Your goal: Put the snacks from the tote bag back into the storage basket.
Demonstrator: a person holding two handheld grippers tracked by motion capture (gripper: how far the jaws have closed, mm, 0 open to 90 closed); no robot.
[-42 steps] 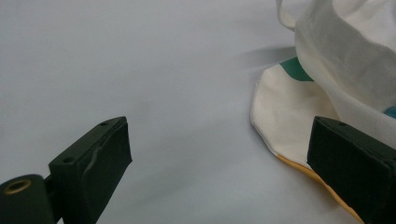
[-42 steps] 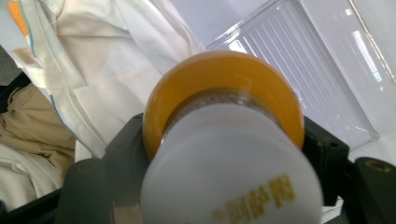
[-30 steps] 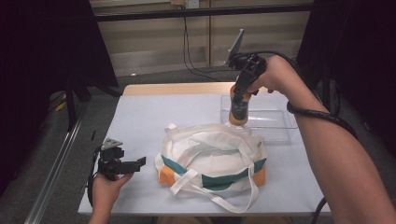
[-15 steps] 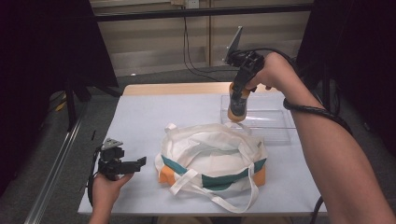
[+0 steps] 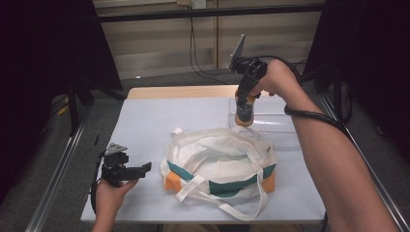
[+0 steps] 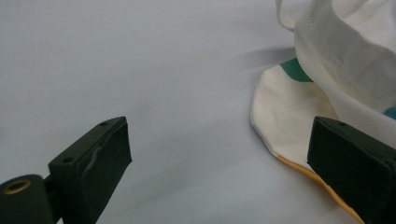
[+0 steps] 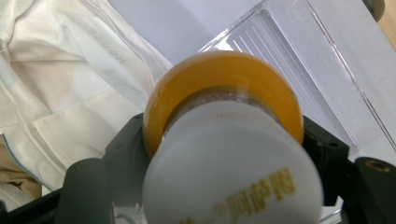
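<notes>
My right gripper (image 5: 243,104) is shut on an orange bottle (image 5: 244,111) with a white cap, and holds it in the air with the gripper pointing down. The bottle hangs over the near left end of a clear plastic tray (image 5: 278,123), just beyond the far rim of a white cloth bag (image 5: 217,154) with teal and orange trim. In the right gripper view the bottle (image 7: 224,140) sits between the jaws, with the bag (image 7: 70,70) and the tray (image 7: 299,51) below. My left gripper (image 5: 144,168) rests open on the table, left of the bag (image 6: 336,56), with nothing between its jaws.
The pale table (image 5: 145,116) has open surface left of the bag and behind it. The bag's straps (image 5: 241,205) trail toward the front edge. Dark frame posts and a metal rail (image 5: 58,179) flank the table.
The right gripper with the bottle has shifted only slightly. The left gripper and the bag have stayed still.
</notes>
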